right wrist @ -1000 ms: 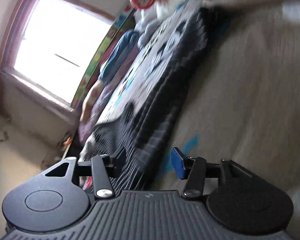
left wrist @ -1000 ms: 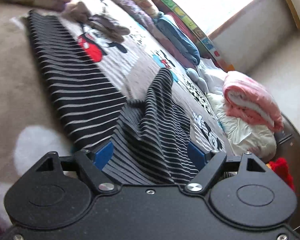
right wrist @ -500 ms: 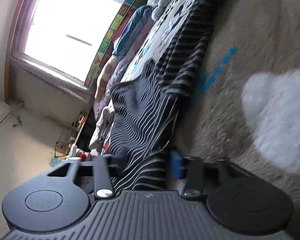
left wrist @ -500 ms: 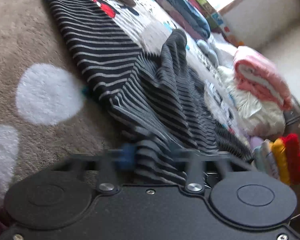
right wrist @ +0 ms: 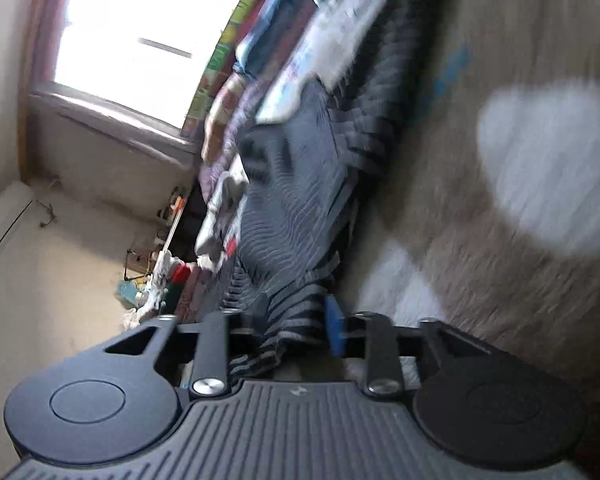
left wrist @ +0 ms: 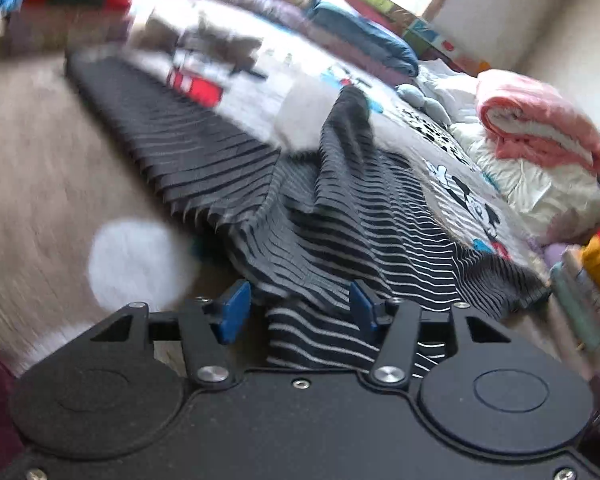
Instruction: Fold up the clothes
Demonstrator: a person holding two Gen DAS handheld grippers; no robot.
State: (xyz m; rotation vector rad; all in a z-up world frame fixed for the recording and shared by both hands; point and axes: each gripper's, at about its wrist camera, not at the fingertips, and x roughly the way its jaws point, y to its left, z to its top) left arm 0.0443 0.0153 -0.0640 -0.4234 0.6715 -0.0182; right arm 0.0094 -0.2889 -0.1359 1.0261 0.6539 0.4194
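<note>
A black garment with thin white stripes (left wrist: 332,216) lies partly bunched across a cartoon-print bedspread (left wrist: 432,152) and a brown fleece blanket (left wrist: 40,184). My left gripper (left wrist: 299,309) sits at the garment's near fold. Its jaws are opening, and the cloth lies between the blue pads (left wrist: 236,312) with a gap on the left side. In the blurred right wrist view the same garment (right wrist: 284,216) runs away from the camera. My right gripper (right wrist: 288,328) has a bunched edge between its fingers, pressed against the one blue pad (right wrist: 334,330) that shows. Its jaws are opening too.
A rolled pink blanket (left wrist: 540,120) on white bedding (left wrist: 548,196) and a stack of coloured cloth (left wrist: 592,280) sit at the right. Folded clothes (left wrist: 364,36) line the far side under a window (right wrist: 140,32). White dots (left wrist: 136,264) mark the brown blanket.
The left jaws shut on the garment's fold half a second ago and now stand apart again. The right gripper has drawn back along the garment's edge, with cloth still between its fingers.
</note>
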